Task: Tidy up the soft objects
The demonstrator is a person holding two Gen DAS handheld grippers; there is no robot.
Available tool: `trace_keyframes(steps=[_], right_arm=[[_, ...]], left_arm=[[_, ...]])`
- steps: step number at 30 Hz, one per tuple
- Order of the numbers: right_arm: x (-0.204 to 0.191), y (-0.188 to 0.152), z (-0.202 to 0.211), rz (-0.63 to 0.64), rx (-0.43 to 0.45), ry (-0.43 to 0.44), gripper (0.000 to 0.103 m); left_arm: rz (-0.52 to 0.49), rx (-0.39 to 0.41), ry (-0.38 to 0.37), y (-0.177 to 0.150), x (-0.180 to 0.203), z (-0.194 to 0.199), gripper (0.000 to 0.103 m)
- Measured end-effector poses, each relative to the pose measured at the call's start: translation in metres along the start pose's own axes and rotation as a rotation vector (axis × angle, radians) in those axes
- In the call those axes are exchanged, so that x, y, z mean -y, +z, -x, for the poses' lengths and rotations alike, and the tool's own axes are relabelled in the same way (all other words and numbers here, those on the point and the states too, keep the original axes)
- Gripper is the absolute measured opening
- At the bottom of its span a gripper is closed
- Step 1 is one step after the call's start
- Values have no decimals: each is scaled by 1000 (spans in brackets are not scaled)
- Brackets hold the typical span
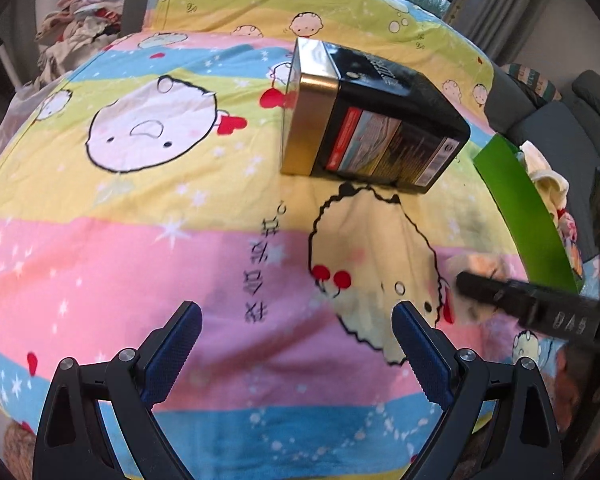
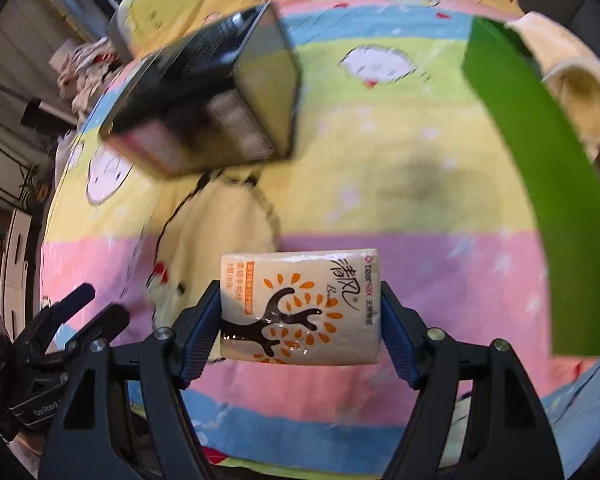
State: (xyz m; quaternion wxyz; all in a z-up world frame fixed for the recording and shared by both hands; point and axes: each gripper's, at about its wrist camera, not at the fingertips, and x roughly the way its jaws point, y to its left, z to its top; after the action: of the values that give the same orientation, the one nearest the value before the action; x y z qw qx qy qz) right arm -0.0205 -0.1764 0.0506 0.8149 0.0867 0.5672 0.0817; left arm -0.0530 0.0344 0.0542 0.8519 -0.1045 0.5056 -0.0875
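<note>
My right gripper (image 2: 300,312) is shut on a beige tissue pack (image 2: 300,308) with an orange tree print, held just above the cartoon bedsheet (image 2: 400,184). In the left wrist view the pack (image 1: 476,268) is a blur beside the right gripper's finger (image 1: 500,292). My left gripper (image 1: 296,344) is open and empty over the pink stripe of the sheet (image 1: 100,264). A green box (image 2: 540,184) at the right holds a cream soft cloth (image 2: 572,60); it also shows in the left wrist view (image 1: 524,216).
A black and gold tin box (image 1: 368,120) lies on the sheet ahead, also in the right wrist view (image 2: 204,100). A heap of clothes (image 1: 80,20) lies at the far left. Dark seating (image 1: 560,132) stands beyond the right edge.
</note>
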Motion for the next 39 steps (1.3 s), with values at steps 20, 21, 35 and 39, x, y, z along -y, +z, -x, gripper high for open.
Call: trace_keyframes(steps=[20,21,35,39], right_arm=[[26,-20,12,-150,37,219,63],[26,-19,8,-155,26,229,60],[22,-21,0,-156,31,288,43],[32,-23,31,-168,119,289,43]], left_arm=[[-55,-63,-231,-20,59,-11,69],[-60,-57,-220,-20,63,-13,67],[-105,-61,-251,-19,87,-14,41],[-159,-14,-290,-10,109,5,41]])
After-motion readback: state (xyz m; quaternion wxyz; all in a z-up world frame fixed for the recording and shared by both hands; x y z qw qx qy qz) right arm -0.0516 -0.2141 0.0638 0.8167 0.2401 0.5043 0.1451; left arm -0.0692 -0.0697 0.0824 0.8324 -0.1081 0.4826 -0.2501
